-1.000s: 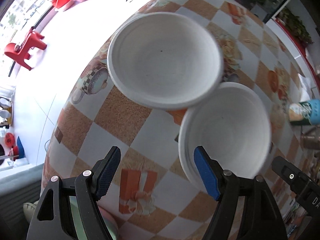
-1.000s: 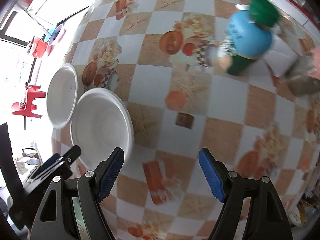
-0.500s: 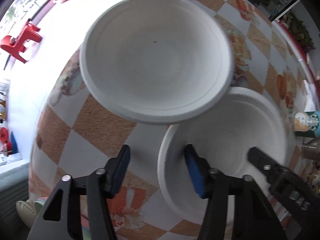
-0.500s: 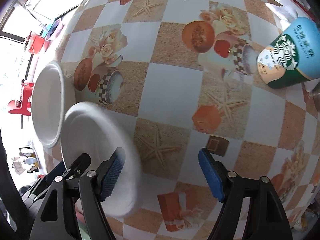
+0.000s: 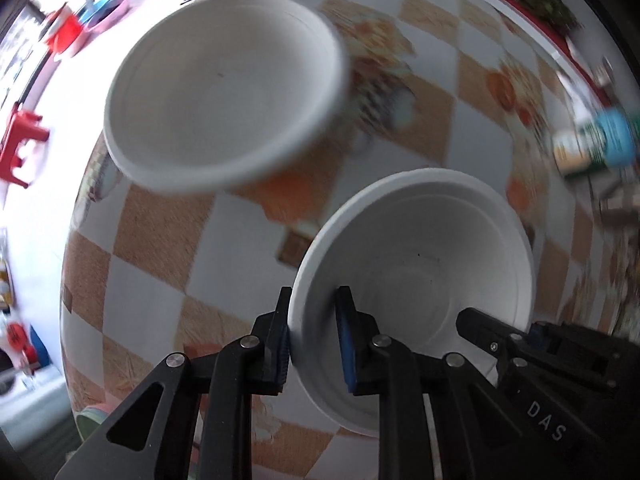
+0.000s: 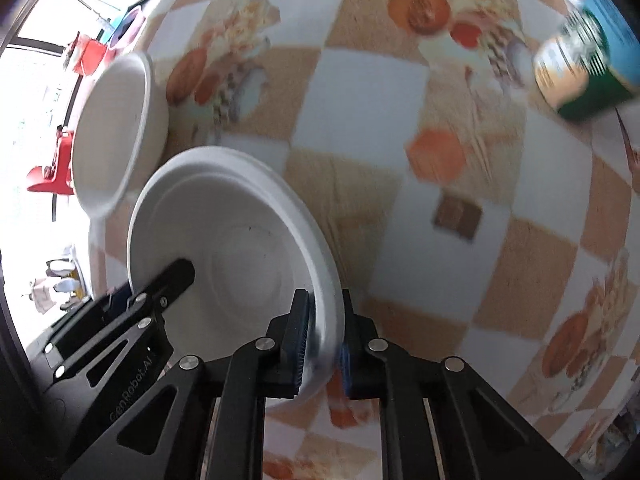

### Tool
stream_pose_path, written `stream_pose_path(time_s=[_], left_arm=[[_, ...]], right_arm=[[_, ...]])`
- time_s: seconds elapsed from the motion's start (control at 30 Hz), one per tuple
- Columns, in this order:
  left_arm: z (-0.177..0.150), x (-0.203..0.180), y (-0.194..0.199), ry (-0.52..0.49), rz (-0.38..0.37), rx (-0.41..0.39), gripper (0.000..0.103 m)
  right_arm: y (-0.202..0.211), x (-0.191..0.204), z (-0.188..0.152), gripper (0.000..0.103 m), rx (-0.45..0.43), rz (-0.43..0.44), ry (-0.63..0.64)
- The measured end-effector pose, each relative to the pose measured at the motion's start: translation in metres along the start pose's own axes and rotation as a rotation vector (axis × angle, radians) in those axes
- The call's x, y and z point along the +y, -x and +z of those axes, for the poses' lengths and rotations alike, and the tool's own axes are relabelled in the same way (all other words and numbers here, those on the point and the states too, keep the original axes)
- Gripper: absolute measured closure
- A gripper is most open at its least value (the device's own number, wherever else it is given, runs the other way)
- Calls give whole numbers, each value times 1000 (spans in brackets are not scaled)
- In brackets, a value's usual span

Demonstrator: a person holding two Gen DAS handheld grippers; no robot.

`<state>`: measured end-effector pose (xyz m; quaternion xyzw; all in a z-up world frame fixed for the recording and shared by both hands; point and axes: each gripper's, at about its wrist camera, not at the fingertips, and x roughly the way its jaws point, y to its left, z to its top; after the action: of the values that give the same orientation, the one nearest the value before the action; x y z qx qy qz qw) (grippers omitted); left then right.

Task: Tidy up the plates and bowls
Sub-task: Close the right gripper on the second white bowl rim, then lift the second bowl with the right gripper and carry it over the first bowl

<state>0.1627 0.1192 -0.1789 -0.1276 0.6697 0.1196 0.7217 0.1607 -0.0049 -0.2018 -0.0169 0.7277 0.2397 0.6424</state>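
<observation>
Two claws grip one white bowl (image 5: 424, 264) at once: our left claw (image 5: 312, 344) pinches its near-left rim, pads closed on the wall, while our right claw (image 6: 322, 340) clamps the opposite rim the same way. We judge the bowl is being carried rather than resting, though blur makes it hard to say whether its base touches the checkered counter (image 6: 360, 100). A second white bowl (image 5: 224, 92) sits further off to the left, apart from the held one in the left view (nearly touching it in the right view, where the angle foreshortens the gap).

By our reading, the step in hand is gathering the bowls, and the next move calls for lifting the held bowl level, bringing it over the second and lowering it squarely so the two nest. Both grips need to release together, or the rim may tip.

Little stands in the way between the bowls. A blue-and-green can (image 6: 588, 48) stands well off to the right, and red and pink containers (image 5: 64, 40) lie beyond the far edge, clear of the path.
</observation>
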Motion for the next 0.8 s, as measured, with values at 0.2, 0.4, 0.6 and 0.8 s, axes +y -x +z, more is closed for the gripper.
stream_pose_path(time_s=[0.2, 0.4, 0.6, 0.8], left_arm=[[-51, -29, -4, -141, 12, 27, 80], [-106, -55, -9, -256, 7, 83, 80], [-138, -67, -13, -308, -1, 105, 80], [-139, -67, -13, -307, -3, 114, 80]], right_arm=[[-8, -21, -54, 88, 56, 16, -30], [-19, -43, -109, 87, 103, 32, -104], [-26, -56, -154, 87, 111, 42, -148], [-24, -45, -157, 87, 87, 30, -157]])
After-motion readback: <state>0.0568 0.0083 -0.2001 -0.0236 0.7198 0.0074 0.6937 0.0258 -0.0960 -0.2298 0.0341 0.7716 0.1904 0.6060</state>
